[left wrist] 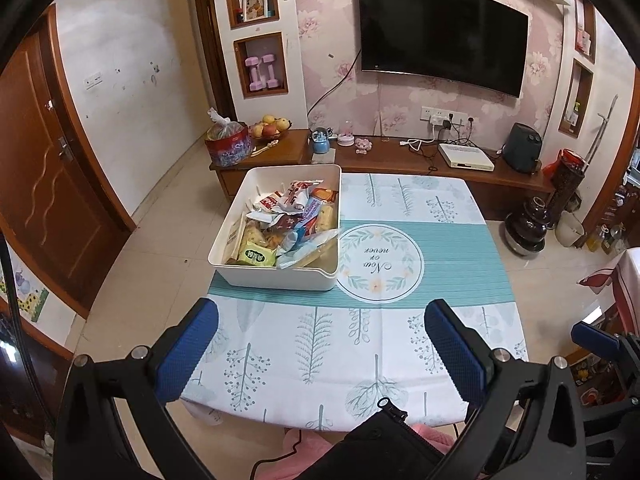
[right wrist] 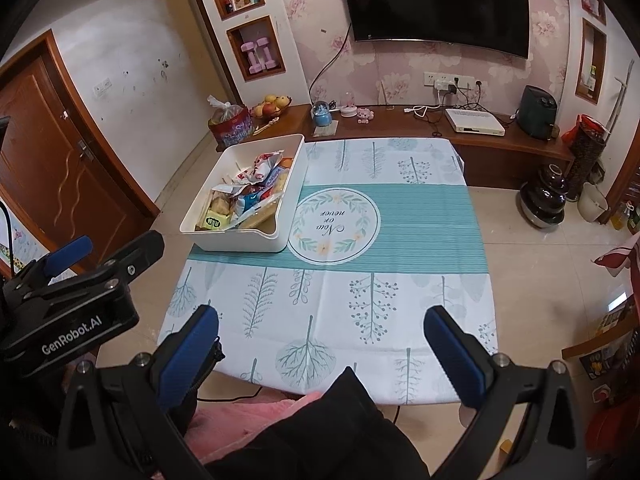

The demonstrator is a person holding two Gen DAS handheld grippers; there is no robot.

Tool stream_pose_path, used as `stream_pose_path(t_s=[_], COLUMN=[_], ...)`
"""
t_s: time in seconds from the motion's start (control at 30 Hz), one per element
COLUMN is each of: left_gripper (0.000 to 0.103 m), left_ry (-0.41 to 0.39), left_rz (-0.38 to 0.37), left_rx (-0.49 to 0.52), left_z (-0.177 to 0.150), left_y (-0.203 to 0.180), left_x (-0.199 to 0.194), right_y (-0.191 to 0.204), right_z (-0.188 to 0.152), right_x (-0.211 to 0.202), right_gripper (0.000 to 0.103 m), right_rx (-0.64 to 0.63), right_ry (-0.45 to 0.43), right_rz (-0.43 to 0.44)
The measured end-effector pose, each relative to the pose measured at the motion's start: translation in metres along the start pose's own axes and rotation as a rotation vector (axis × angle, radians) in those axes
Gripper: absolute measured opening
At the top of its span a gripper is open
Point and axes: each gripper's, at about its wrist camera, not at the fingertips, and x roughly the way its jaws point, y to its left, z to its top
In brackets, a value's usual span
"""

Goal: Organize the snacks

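On the left half of the surface [left wrist: 400,360], left wrist view: white rectangular plastic bin [left wrist: 276,276] full of mixed wrapped snacks [left wrist: 280,224], well ahead of the left gripper [left wrist: 320,344], jaws wide, empty. Judged: nothing loose remains; any tidying means a top-down approach over the near rim. Right wrist view: right gripper [right wrist: 320,344] jaws wide, empty, at the near surface [right wrist: 360,280] edge; bin [right wrist: 240,240] far-left; bare cloth centre and right gives free room
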Motion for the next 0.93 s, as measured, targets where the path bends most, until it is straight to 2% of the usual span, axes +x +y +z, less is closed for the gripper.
stream_pose_path(t_s=[0.93], left_gripper=[0.103], left_ry=[0.018], left_rz=[-0.021], left_rx=[0.023], left_z=[-0.003], left_y=[-0.018], left_x=[0.005], right_y=[-0.009], right_z=[-0.006], right_x=[0.008], right_gripper=[0.103], right_rx=[0.01], right_ry=[0.049], right_rz=[0.011])
